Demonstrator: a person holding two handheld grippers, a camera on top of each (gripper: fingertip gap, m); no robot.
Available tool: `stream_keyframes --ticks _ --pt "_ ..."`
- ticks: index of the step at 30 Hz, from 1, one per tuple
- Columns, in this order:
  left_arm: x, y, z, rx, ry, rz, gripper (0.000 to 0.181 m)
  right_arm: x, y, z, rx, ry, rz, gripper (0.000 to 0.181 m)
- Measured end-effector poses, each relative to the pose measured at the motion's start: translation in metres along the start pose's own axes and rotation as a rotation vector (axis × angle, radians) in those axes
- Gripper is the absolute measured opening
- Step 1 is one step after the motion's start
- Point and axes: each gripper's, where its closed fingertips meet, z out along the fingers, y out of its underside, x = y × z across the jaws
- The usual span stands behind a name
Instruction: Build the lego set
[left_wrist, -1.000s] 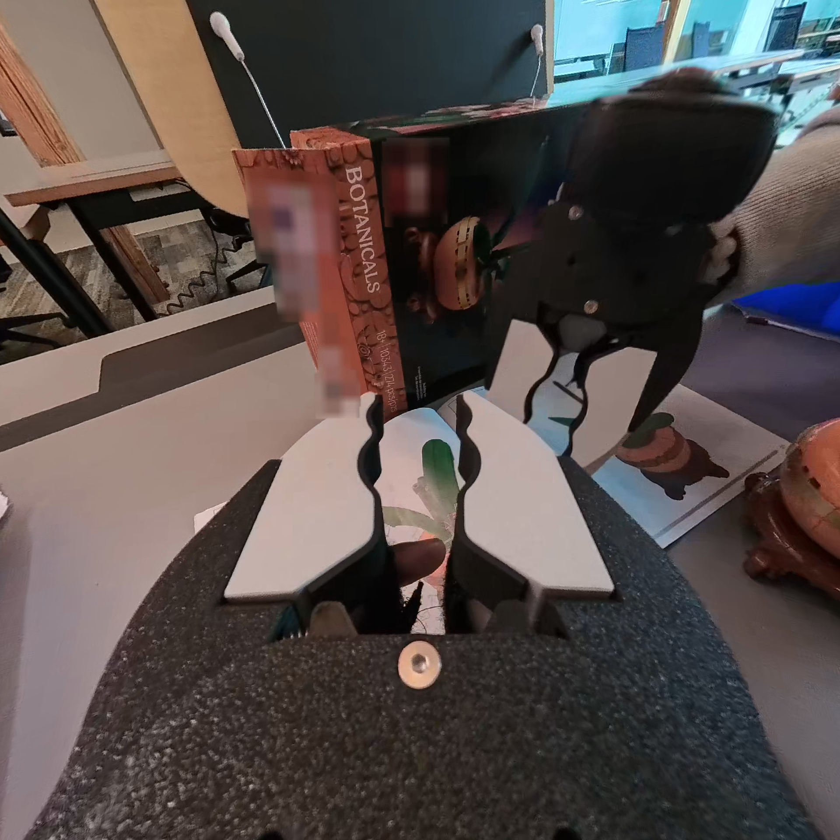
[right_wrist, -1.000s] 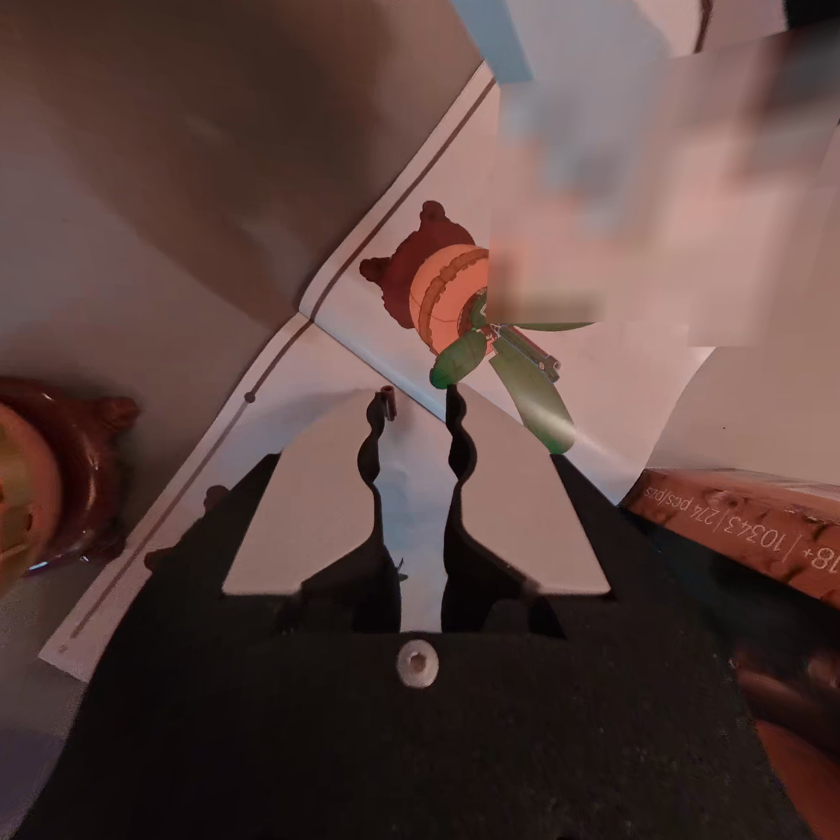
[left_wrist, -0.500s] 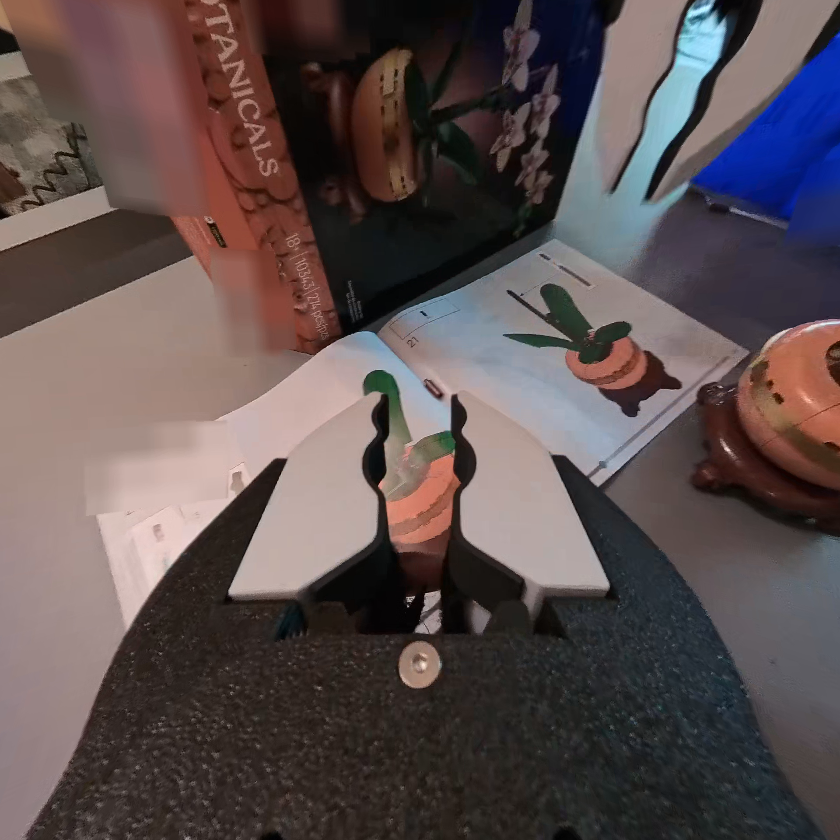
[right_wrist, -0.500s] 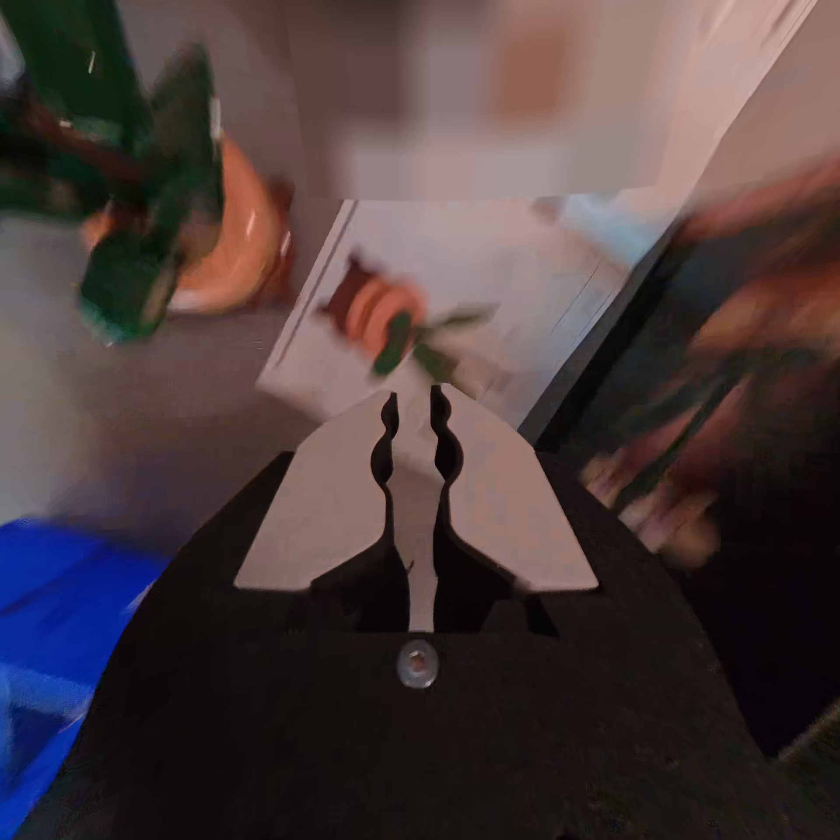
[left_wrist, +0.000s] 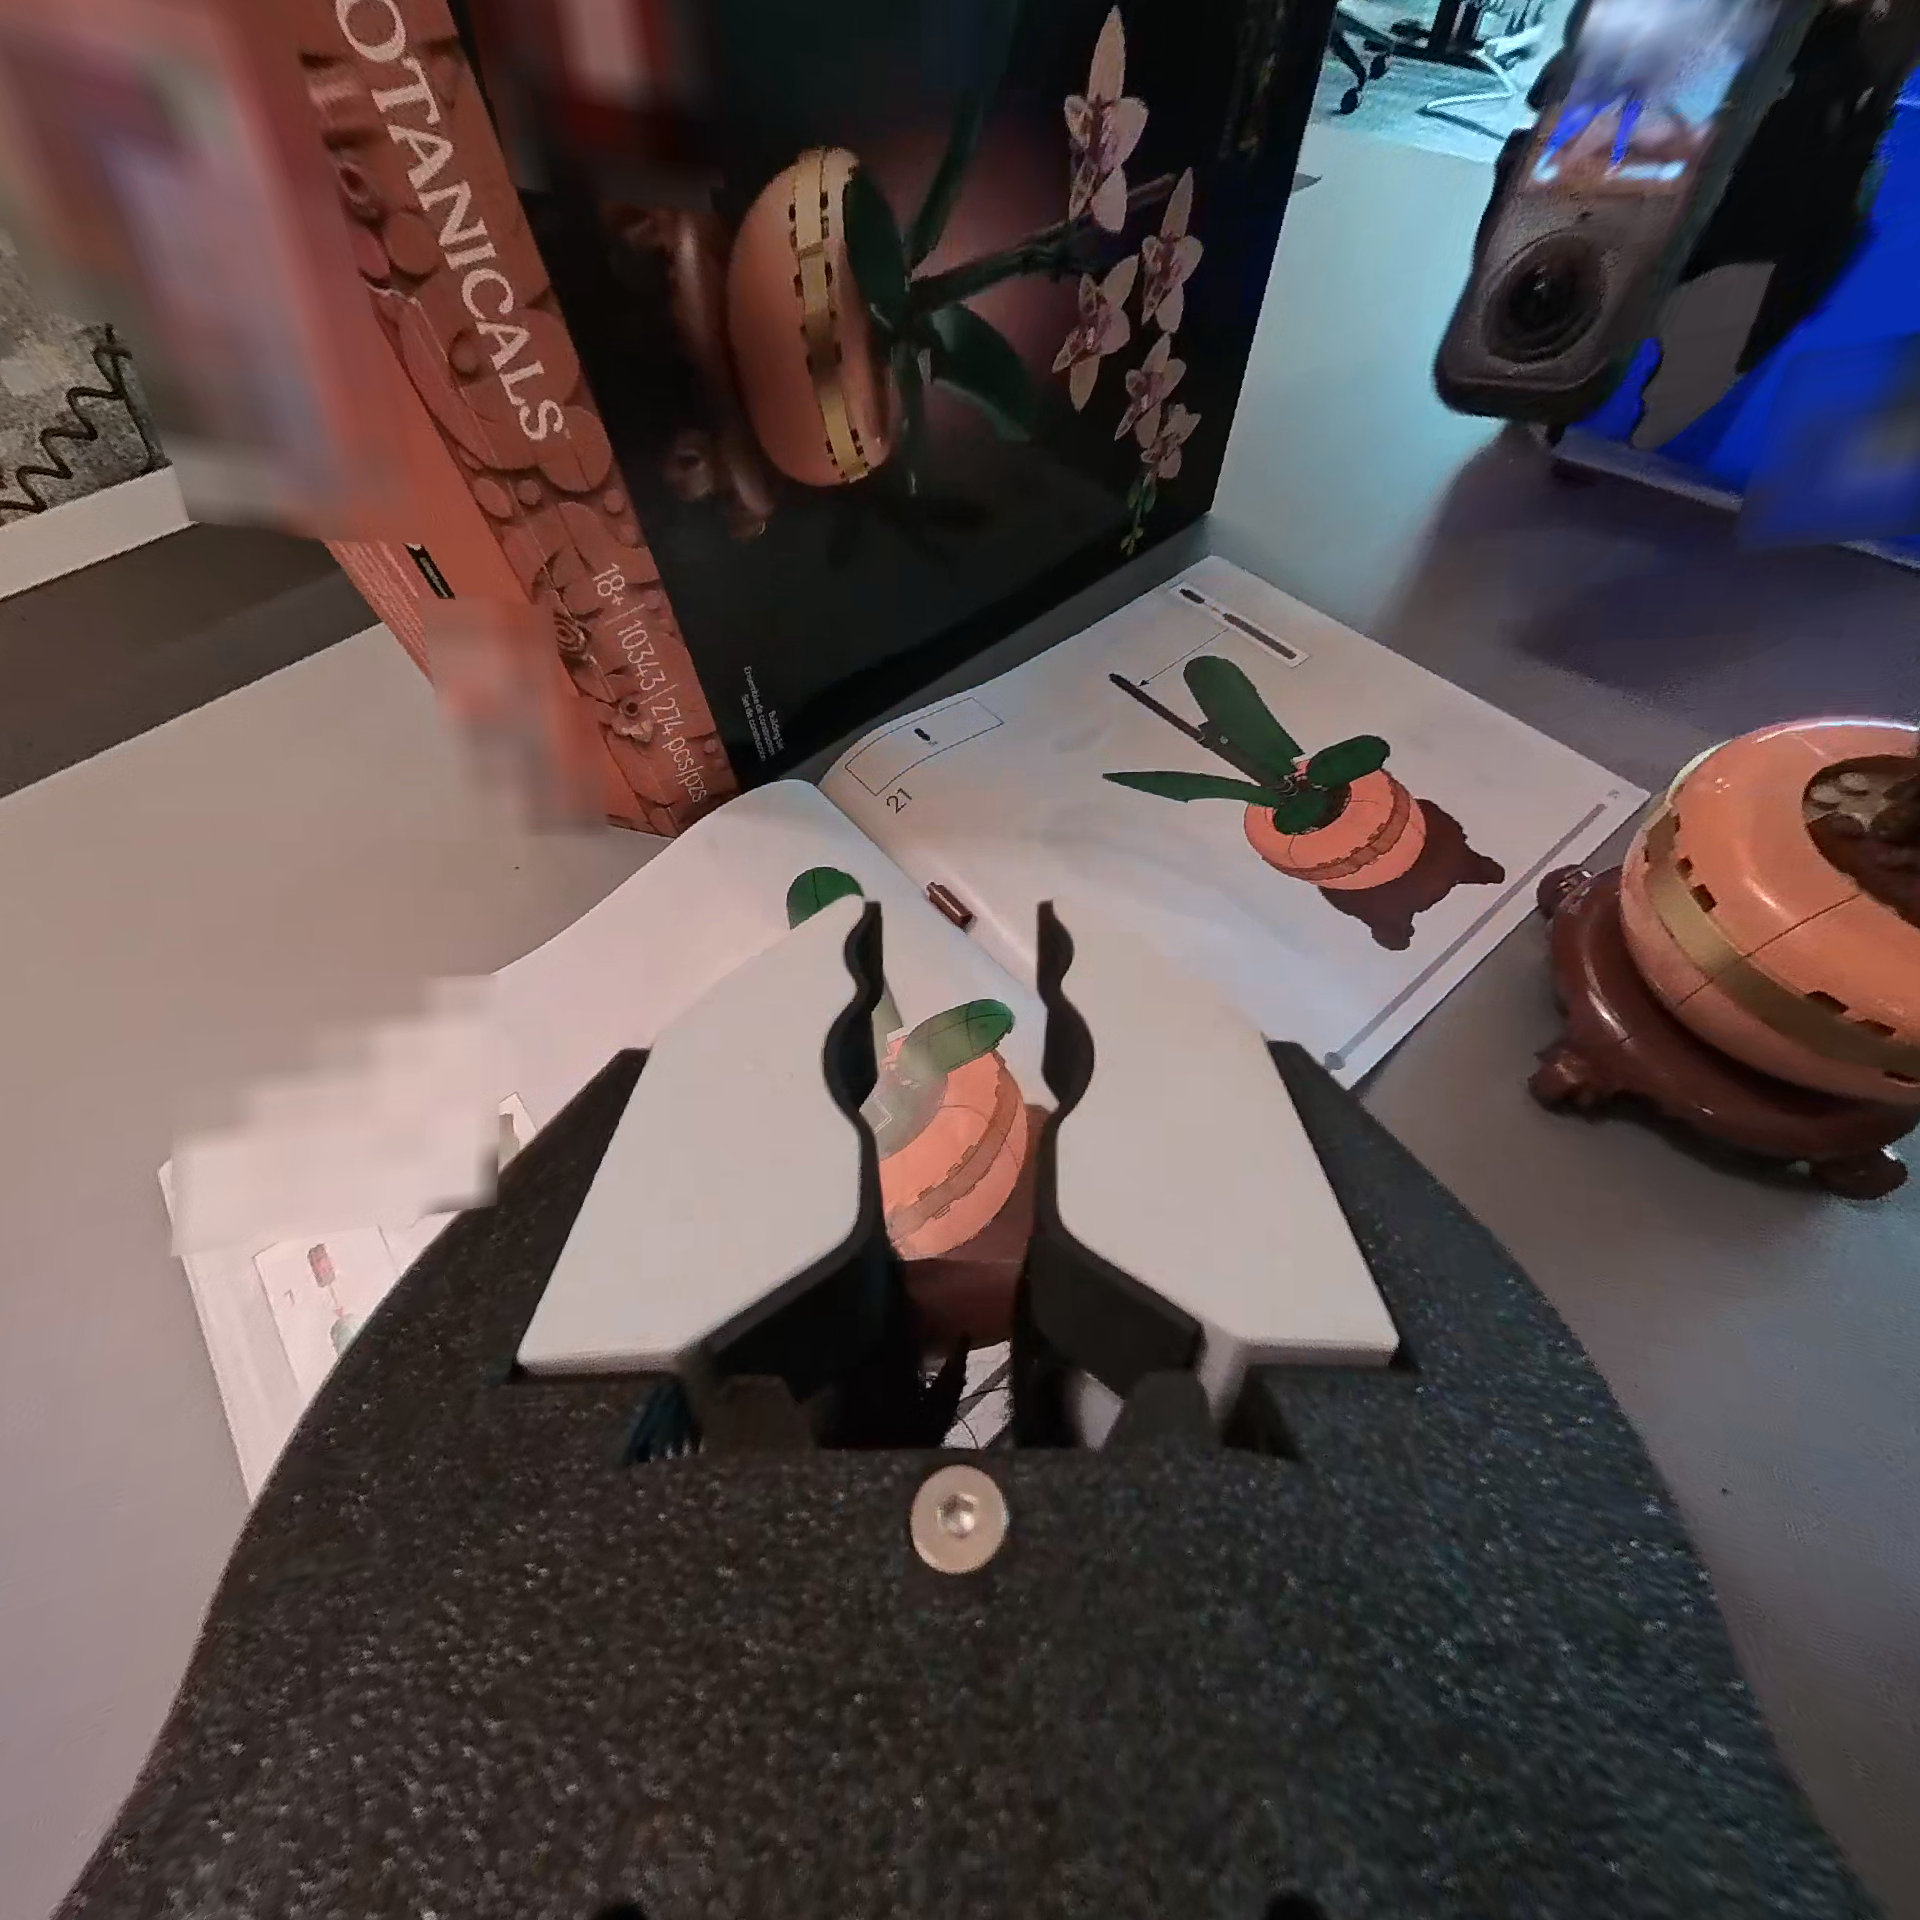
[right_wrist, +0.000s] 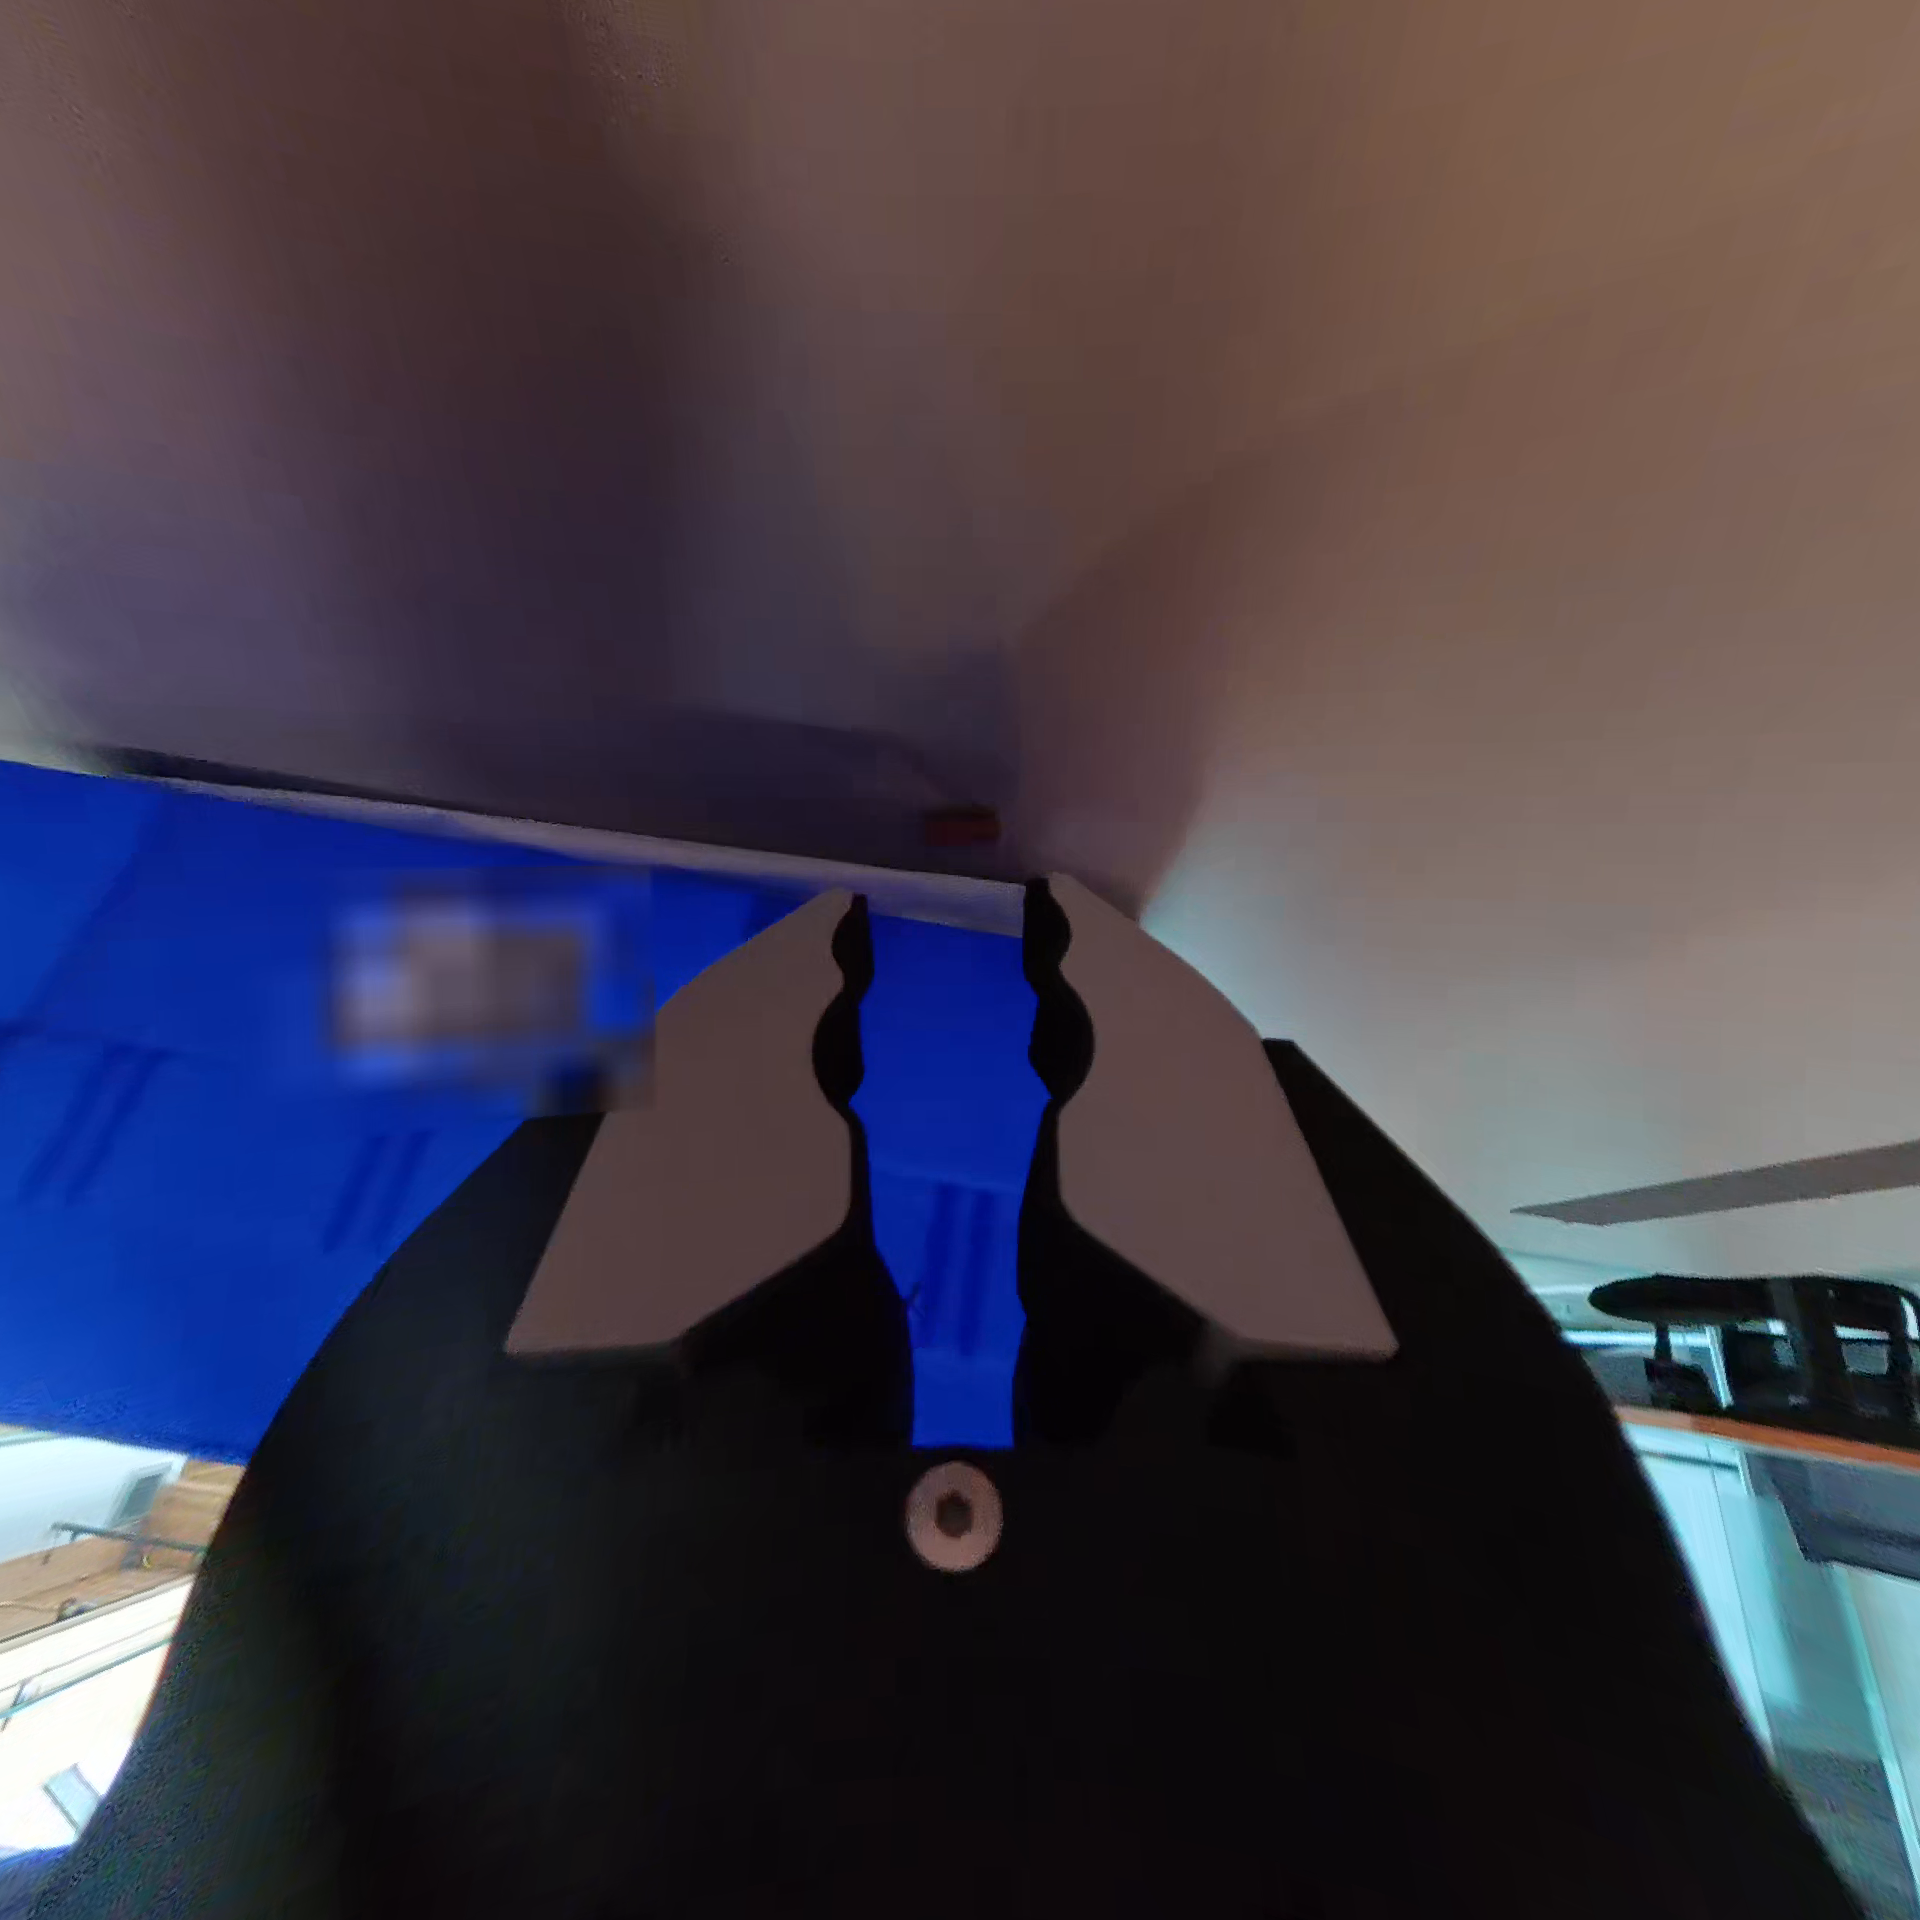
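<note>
Left wrist view: the left gripper (left_wrist: 956, 914), two pale grey fingers on a black textured body, fills the lower centre of the frame with its jaws parted and nothing between them. It hovers above an open white instruction booklet (left_wrist: 1091, 821) lying flat on the grey tabletop (left_wrist: 187, 883). A small dark red cylindrical brick (left_wrist: 948, 900) rests on the booklet's centre fold, just beyond the fingertips. Behind the booklet, in the upper centre, stands an upright cardboard set box (left_wrist: 831, 343), orange on its side and dark on its front, with a printed orchid. At the right edge sits the partly built model, a peach-coloured round pot on a dark brown footed base (left_wrist: 1756, 987), just beside the booklet's right corner. In the upper right, the other gripper's camera housing (left_wrist: 1538, 281) appears blurred, before a blue object.

Right wrist view: the right gripper (right_wrist: 940, 904) occupies the lower centre, jaws released and empty. A blue surface (right_wrist: 208, 1091) fills the left middle; a small dark red piece (right_wrist: 964, 827) lies just above the fingertips on the blurred grey surface.
</note>
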Motion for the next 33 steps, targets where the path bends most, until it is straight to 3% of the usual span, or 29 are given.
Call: stream_keyframes --ticks 4,9,15,23,26,27,33 --pt "0.003 -0.004 -0.001 0.020 0.014 0.000 0.027 0.001 -0.007 0.001 0.026 0.028 0.007 0.030" --pt "0.001 -0.004 -0.002 0.027 0.009 -0.002 0.027 0.005 -0.004 0.012 -0.090 0.067 -0.055 0.027" --pt "0.001 -0.005 -0.003 0.034 0.014 -0.008 0.027 0.006 -0.002 0.014 -0.107 0.087 -0.073 0.021" --pt "0.000 -0.004 -0.003 0.027 0.005 -0.002 0.028 0.004 0.000 0.016 -0.134 0.064 0.017 0.010" --pt "0.000 -0.004 -0.003 0.027 0.001 0.002 0.028 0.002 -0.003 0.014 -0.096 0.057 0.043 0.010" --pt "0.000 -0.004 -0.003 0.027 0.002 0.001 0.028 0.003 -0.004 0.011 -0.081 0.065 0.052 0.000" --pt "0.001 -0.005 -0.004 0.031 0.006 0.005 0.028 -0.001 -0.012 -0.012 0.023 0.083 0.094 0.005"
